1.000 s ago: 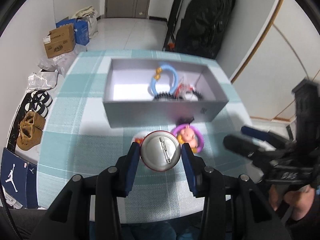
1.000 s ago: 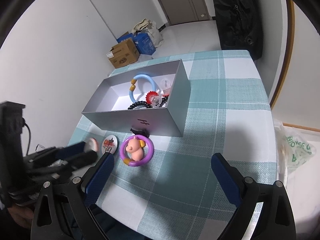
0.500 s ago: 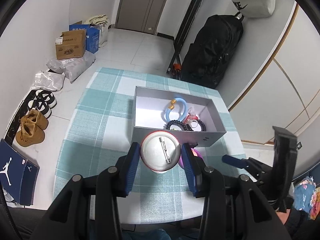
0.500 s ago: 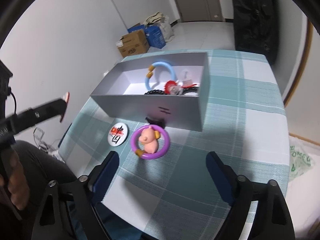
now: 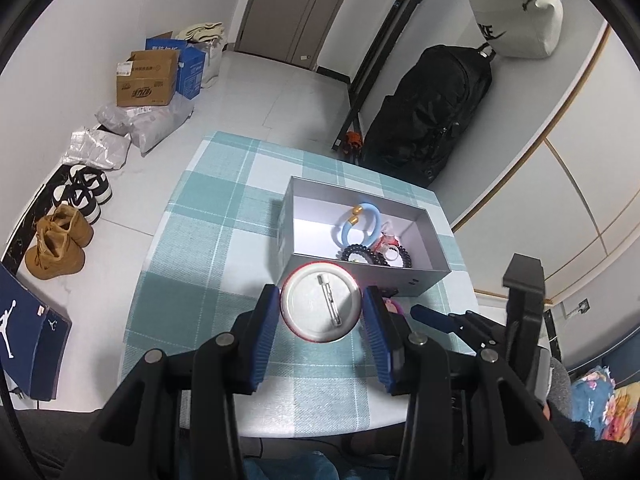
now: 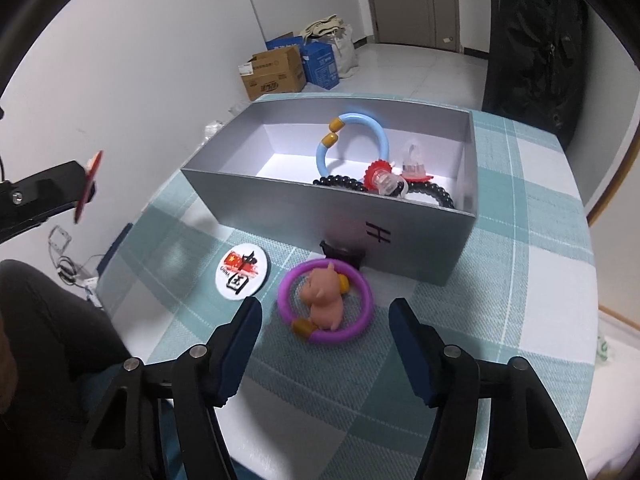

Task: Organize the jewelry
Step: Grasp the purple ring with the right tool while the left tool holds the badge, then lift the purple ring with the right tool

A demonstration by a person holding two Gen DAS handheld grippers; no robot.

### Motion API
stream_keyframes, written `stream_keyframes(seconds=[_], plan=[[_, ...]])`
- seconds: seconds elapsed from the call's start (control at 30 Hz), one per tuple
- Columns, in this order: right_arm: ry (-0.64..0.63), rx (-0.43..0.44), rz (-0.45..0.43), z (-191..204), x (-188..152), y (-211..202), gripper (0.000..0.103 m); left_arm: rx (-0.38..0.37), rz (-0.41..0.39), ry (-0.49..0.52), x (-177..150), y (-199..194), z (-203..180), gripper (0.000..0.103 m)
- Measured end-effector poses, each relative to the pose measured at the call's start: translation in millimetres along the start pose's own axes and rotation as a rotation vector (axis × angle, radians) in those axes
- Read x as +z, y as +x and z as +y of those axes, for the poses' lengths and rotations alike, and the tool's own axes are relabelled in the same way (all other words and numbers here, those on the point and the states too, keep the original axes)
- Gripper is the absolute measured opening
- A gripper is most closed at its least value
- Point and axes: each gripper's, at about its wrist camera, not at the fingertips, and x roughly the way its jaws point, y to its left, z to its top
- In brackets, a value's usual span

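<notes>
Right wrist view: nearest the lens, the right gripper (image 6: 324,316) hung over the checked bench (image 6: 520,320) with its fingers (image 6: 406,330) released and straddling, not touching, the purple ring with a pink pig charm (image 6: 326,304); the jaws had just been closing from a wider spread a second earlier, which suggested a pick-up of the ring was being set up. Just left of the ring lay a round flag badge (image 6: 242,267), face up, and behind it a small dark clip (image 6: 342,252) sat against the wall of the silver box (image 6: 320,216). Inside that box were a light blue bangle (image 6: 354,142), a black bead bracelet (image 6: 348,184) and red-and-clear trinkets (image 6: 394,174). In the left wrist view, the left gripper (image 5: 322,308) gripped a second round pin badge (image 5: 322,303) by its rim, pin side to the camera; compared with a second before, it had been lifted off the bench and carried toward the near wall of the box, so the badge looked bound for the box with ring and flag badge left outside. Only the right view showed the flag badge on the bench and the held badge's red edge; only the left view showed its pin clasp and the shoes (image 5: 56,246) and cartons (image 5: 146,78) on the floor.
</notes>
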Motion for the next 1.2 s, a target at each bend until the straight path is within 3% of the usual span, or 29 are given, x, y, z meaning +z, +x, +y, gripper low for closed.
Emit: stream_keyframes(seconds=[0.23, 0.73, 1.2], plan=[[-0.144, -0.11, 0.016, 24, 0, 17, 0.053, -0.008, 0.01, -0.014, 1, 0, 5, 0.037], [-0.091, -0.054, -0.004, 12, -1, 9, 0.05, -0.009, 0.022, -0.014, 1, 2, 5, 0.037], [-0.055, -0.026, -0.07, 5, -3, -19, 0.049, 0.05, 0.018, 0.034, -3, 11, -1, 0.037]])
